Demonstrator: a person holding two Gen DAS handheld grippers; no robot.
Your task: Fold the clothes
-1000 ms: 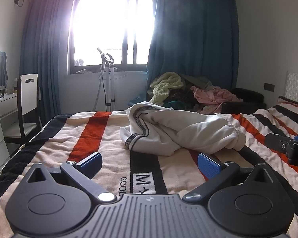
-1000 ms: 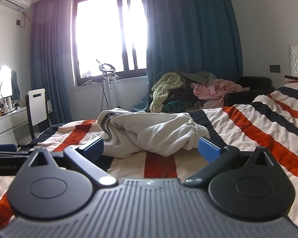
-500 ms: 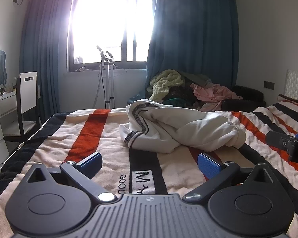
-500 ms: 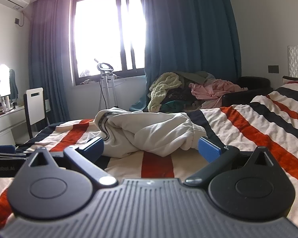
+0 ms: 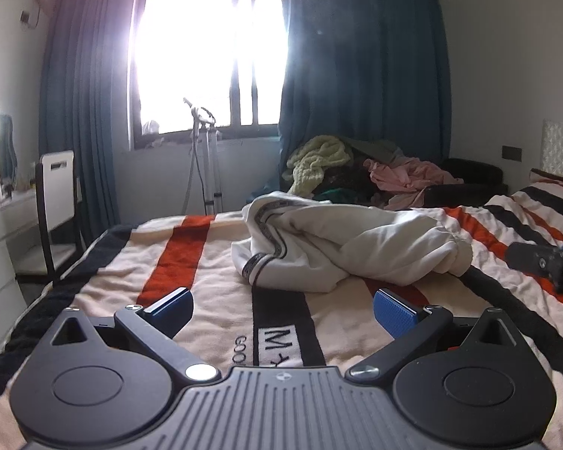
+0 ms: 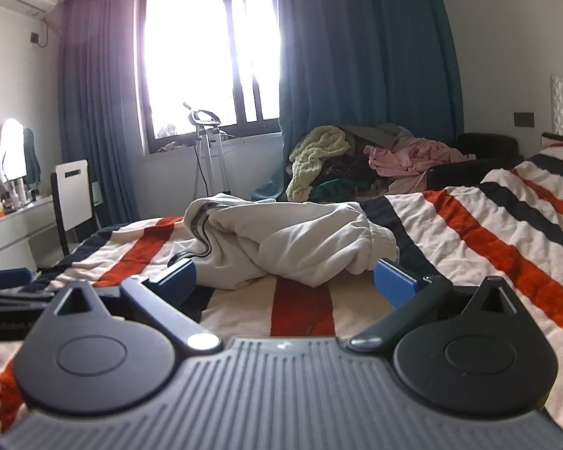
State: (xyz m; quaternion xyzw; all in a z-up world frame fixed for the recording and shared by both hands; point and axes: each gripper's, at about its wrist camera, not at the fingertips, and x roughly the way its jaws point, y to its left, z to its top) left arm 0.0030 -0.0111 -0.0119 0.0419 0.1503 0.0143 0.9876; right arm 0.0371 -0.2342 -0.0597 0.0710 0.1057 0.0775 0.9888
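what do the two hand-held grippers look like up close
Both match: the left hand-held gripper and the right hand-held gripper have a ribbed dark grey body, two black teardrop housings with round discs, silver pivot screws, and black fingers tipped with blue textured pads. No cables or sleeves are visible.

"goo" lettering on striped blanket (image 5: 214, 262)

A crumpled garment (image 5: 341, 247) lies on the bed (image 5: 206, 292). A clothes pile (image 5: 364, 172) sits behind it. A chair (image 5: 56, 202) stands left of the bed.
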